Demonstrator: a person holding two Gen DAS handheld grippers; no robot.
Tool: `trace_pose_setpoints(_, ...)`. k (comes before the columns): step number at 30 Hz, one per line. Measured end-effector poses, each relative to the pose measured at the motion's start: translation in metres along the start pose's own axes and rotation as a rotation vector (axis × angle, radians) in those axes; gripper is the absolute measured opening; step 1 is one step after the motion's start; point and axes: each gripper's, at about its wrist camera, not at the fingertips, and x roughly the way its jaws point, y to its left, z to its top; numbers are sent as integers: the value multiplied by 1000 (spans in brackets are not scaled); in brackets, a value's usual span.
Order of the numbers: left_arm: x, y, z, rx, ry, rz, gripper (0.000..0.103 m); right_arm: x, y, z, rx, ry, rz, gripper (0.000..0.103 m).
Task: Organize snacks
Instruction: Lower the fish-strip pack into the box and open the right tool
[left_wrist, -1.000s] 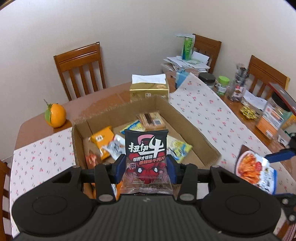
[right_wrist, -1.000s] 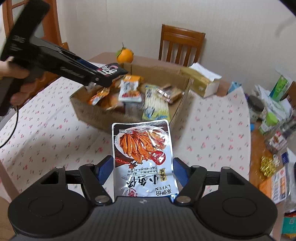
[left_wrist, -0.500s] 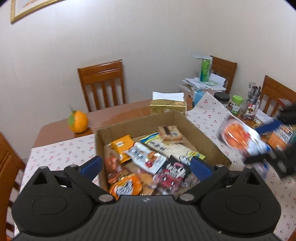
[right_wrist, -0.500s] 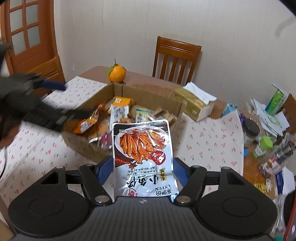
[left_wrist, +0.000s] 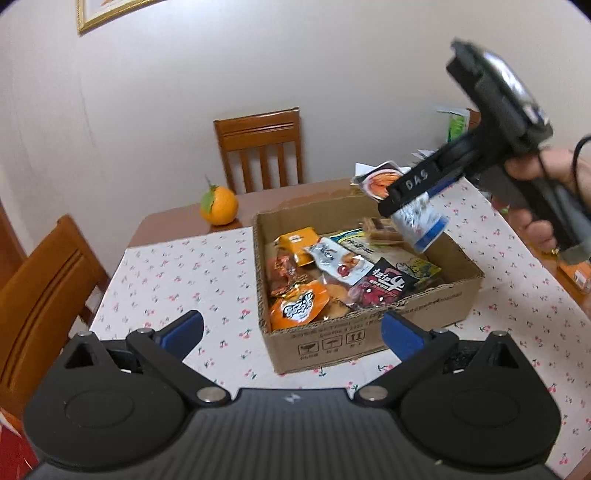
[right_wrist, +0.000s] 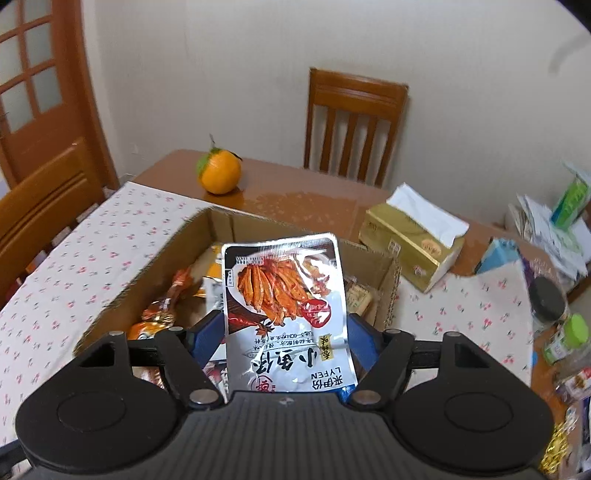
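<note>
The silver fish-snack packet (right_wrist: 286, 314) hides the middle of the cardboard box (right_wrist: 147, 266), and its bottom edge drops behind the right tool's body. From the left wrist, that tool's bar (left_wrist: 413, 186) crosses the same packet (left_wrist: 419, 218), which is blurred. The clutter at the worktop's right end (right_wrist: 554, 325) smears out, labels unreadable.

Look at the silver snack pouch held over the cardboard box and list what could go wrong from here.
1. The right tongs have just been opening with the silver snack pouch between them; it hangs near the cardboard box's far wall, so it might fall outside.
2. The box is heaped; the black beef-jerky packet lies by the front rim, and a landing pouch could knock it out.
3. The open, empty left tongs sit close in front of the box and might bump it.
</note>
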Motion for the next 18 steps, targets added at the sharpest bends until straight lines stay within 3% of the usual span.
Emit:
trace_pose_setpoints(4, 2, 8, 0, -50, 23, 33, 102, 6, 0, -6, 34, 14, -43, 103)
trace_pose_setpoints(8, 5, 15, 4, -113, 55, -4, 102, -12, 3, -12, 64, 21, -53, 103)
trace_pose_setpoints(18, -1, 9, 27, -141, 128, 33, 102, -76, 18, -54, 234, 138, -181, 103)
